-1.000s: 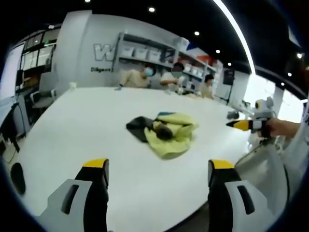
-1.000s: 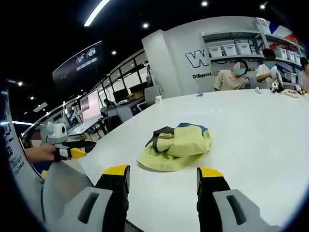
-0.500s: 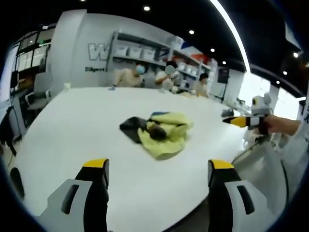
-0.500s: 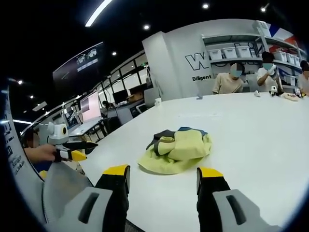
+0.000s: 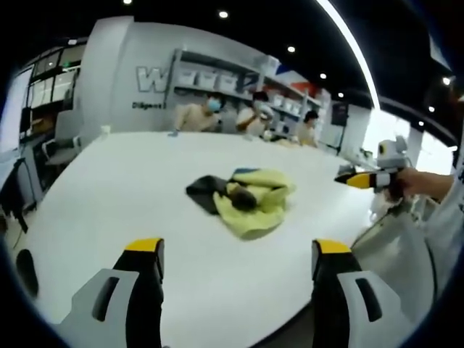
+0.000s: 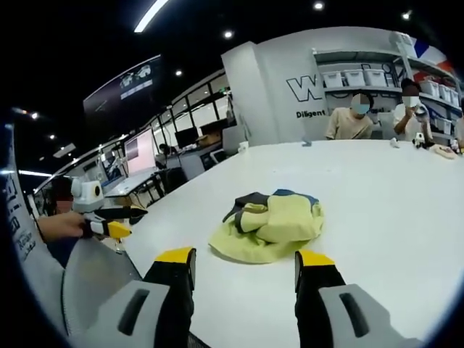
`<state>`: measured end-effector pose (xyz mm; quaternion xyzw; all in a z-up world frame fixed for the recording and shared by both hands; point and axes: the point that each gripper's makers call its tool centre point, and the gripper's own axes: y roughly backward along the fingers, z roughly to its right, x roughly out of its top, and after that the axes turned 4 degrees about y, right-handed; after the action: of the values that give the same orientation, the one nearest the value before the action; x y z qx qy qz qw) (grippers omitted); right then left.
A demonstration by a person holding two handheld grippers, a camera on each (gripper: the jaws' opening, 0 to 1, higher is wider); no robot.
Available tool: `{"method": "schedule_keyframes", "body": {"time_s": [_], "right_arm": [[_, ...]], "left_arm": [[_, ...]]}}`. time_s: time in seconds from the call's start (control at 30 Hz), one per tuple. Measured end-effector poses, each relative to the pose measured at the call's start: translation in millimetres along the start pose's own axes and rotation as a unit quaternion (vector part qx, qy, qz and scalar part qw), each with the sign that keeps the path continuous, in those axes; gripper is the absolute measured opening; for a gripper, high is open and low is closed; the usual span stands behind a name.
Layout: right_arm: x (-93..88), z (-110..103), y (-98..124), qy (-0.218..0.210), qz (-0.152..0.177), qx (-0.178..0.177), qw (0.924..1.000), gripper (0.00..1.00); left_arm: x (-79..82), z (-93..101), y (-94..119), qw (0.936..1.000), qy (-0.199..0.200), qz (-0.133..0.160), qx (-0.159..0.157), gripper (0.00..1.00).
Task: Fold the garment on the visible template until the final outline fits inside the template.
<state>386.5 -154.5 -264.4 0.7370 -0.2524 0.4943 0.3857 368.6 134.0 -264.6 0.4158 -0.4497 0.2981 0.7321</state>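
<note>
Left gripper [image 5: 235, 254] near table [image 5: 109, 188] edge, jaws wide apart, holding nothing. Right gripper [image 6: 243, 264] likewise gaping, empty, level w/ tabletop. Garment [image 5: 243, 197], yellow w/ dark parts, lies crumpled mid-table, well ahead of both. Seated people [image 6: 351, 116] at far side.

One garment [image 5: 243, 199], one table [image 5: 130, 188], two grippers, three seated people.
</note>
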Motion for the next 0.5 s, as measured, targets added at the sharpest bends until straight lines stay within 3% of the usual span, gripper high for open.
{"method": "schedule_keyframes", "body": {"time_s": [0.5], "right_arm": [[-7.2,2,4,-0.001,-0.013,-0.005,0.9999,0.52]], "left_arm": [[-10.2,8.5,-7,0.9997,0.006,-0.013,-0.022,0.82]]}}
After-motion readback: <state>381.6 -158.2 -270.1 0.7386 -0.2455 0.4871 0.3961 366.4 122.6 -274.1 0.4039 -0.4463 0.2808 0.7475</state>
